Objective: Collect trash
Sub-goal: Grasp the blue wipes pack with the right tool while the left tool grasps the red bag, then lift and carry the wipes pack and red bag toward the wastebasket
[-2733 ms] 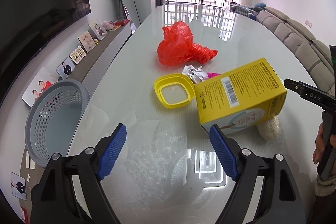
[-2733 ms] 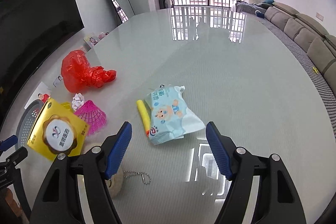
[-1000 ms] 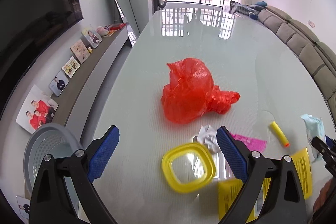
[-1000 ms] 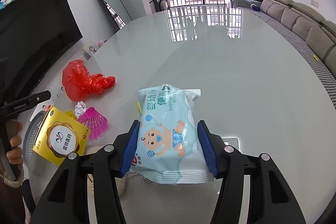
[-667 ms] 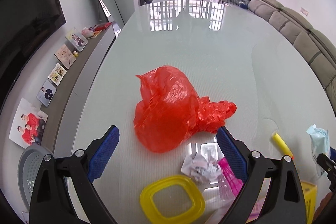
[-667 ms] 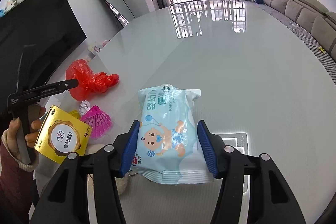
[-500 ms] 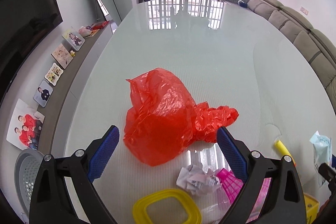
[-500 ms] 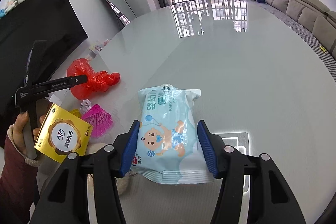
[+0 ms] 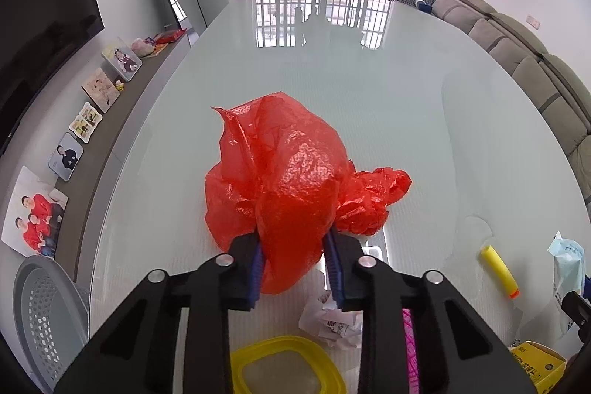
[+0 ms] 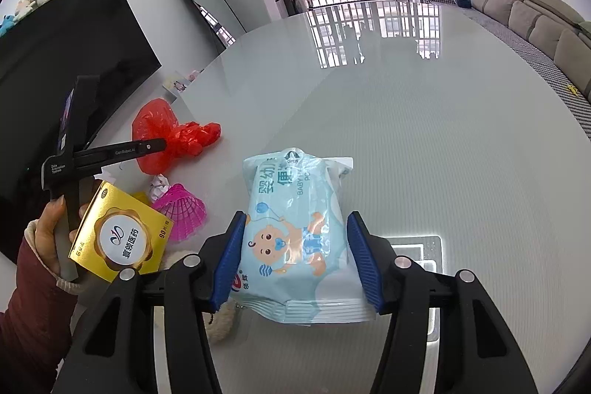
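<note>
Left gripper (image 9: 295, 266): its jaws have just been closing and now pinch the near fold of the crumpled red plastic bag (image 9: 291, 180), blue pads pressed into the film on both sides.
Right gripper (image 10: 295, 259): clamped on a pale blue soft pack of baby wipes (image 10: 299, 231), which fills the gap between the pads.
Red bag: lies on the glossy white oval table (image 9: 424, 120), its knotted tail pointing right.
Just behind the left fingers: a crumpled white paper scrap (image 9: 332, 322) and a yellow square plastic lid frame (image 9: 284, 370).
Further right: a yellow foam dart with an orange tip (image 9: 500, 270).
Table edge, lower left: a grey perforated plastic basket (image 9: 40, 312).
Right view, left side: a gold cardboard box (image 10: 122, 233) beside a pink shuttlecock (image 10: 183, 209).
</note>
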Motion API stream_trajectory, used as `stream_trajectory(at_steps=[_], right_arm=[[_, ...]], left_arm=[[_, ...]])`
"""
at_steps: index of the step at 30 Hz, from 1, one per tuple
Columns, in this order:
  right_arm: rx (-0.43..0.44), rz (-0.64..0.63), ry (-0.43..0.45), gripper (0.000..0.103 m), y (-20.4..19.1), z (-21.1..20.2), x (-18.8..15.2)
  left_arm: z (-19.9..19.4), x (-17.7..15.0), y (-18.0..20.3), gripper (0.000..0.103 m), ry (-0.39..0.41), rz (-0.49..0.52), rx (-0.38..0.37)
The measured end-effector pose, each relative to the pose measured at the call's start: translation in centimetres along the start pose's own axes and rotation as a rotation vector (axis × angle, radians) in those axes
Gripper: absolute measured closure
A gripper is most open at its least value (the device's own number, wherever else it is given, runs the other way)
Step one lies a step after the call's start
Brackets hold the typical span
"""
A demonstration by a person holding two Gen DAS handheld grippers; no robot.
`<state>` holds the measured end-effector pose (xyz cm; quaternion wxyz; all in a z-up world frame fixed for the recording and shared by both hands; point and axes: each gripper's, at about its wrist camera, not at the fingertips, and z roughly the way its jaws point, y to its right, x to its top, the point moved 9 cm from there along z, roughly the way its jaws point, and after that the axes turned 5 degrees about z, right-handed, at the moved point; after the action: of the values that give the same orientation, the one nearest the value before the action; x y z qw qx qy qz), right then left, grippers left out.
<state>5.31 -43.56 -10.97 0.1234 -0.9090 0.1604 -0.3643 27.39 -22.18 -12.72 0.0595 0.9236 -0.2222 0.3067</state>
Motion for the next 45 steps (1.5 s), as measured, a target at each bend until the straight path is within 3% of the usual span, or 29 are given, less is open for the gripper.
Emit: stream_trajectory(at_steps=[17, 28, 36, 45], right_arm=[[0.001, -0.008, 0.069, 0.049, -0.9, -3.7, -0.2], [-0.025, -0.017, 0.072, 0.049, -2.6, -8.6, -3.2], [0.002, -0.075, 0.079, 0.049, -7.1, -11.1, -5.3], [0.113, -0.176, 0.039, 0.049, -16.6, -9.8, -6.8]], left_arm=[[-10.7, -0.6, -1.8, 0.080, 0.132, -0.020, 0.037], [-17.2, -6.4, -3.2, 0.080, 0.174, -0.011, 0.052], [-20.4, -9.9, -5.9, 0.080, 0.194, -0.034, 0.052], [-22.9, -14.0, -11.5, 0.080, 0.195, -0.089, 0.095]])
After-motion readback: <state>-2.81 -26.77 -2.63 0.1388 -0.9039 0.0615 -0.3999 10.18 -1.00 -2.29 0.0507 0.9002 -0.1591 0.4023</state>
